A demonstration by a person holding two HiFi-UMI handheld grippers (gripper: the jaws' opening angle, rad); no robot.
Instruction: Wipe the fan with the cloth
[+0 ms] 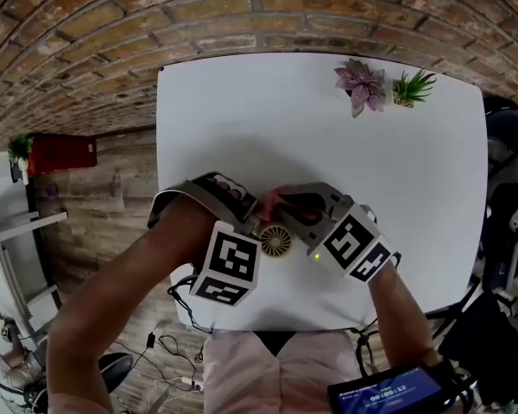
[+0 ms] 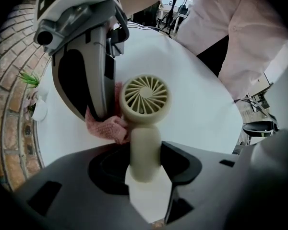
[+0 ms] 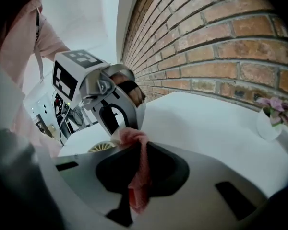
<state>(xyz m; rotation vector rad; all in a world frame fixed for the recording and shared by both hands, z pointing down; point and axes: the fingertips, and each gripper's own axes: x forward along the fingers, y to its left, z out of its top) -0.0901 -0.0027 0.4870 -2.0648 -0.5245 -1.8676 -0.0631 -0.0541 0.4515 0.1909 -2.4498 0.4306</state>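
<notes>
A small cream hand fan lies over the white table with its round grille facing up. My left gripper points straight down and is shut on the fan's handle. In the head view the fan sits between the two marker cubes, with the left gripper at its left. My right gripper is shut on a pink cloth. The cloth bunches against the left side of the fan's neck, just under the head. The right gripper comes in from the right.
Two small potted plants stand at the table's far right corner. A brick wall runs behind the table. A dark chair is at the right edge, and cables lie on the floor at the lower left.
</notes>
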